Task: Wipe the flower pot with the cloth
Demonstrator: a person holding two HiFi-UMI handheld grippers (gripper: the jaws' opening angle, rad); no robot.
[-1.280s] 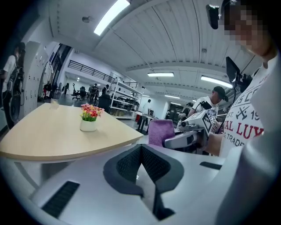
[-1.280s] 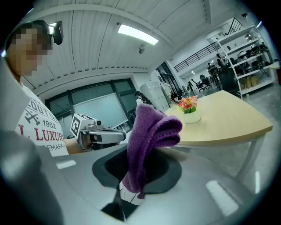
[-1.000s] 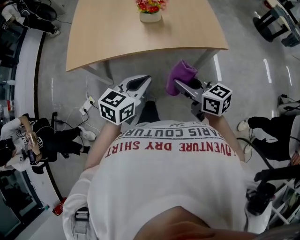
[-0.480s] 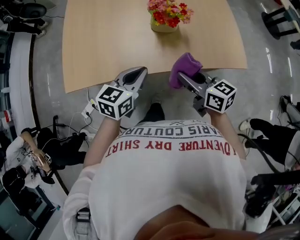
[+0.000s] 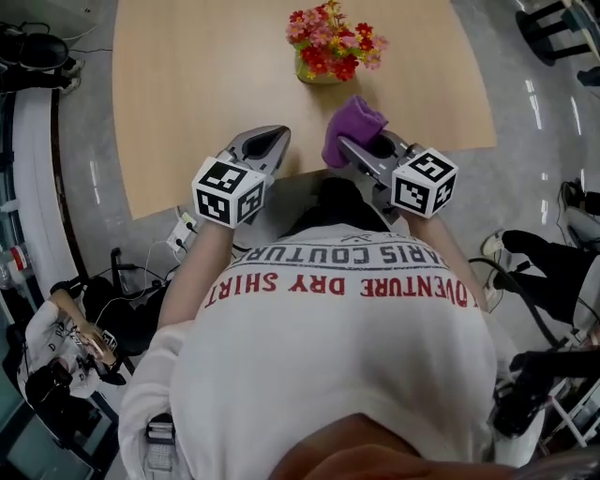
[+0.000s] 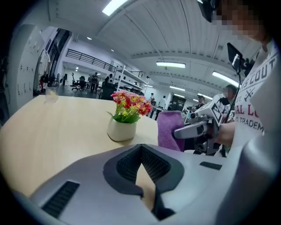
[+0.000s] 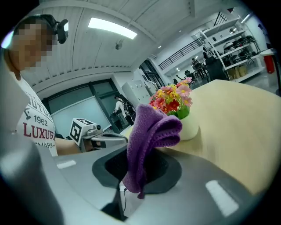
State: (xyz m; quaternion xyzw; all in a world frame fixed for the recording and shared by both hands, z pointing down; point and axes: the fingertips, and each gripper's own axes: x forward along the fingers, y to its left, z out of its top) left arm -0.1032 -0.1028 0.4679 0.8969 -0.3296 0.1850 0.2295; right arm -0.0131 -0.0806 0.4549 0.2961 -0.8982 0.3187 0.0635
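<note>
A cream flower pot (image 5: 317, 73) of red, pink and yellow flowers (image 5: 330, 39) stands on the wooden table (image 5: 187, 84), near its far middle. My right gripper (image 5: 344, 147) is shut on a folded purple cloth (image 5: 352, 125), held over the table's near edge just short of the pot. In the right gripper view the cloth (image 7: 151, 134) sticks up from the jaws, with the pot (image 7: 189, 127) behind it. My left gripper (image 5: 269, 141) is shut and empty, left of the cloth at the table edge. The left gripper view has the pot (image 6: 122, 130) ahead and the cloth (image 6: 169, 129) to its right.
The table's near edge runs under both grippers. A power strip with cables (image 5: 183, 225) lies on the floor under that edge. People (image 5: 66, 342) sit on the floor at the left. Chair legs (image 5: 553, 23) stand at the far right.
Both grippers have moved forward from in front of the table to its near edge, the cloth still in the right one. The pot is now much closer to them.
</note>
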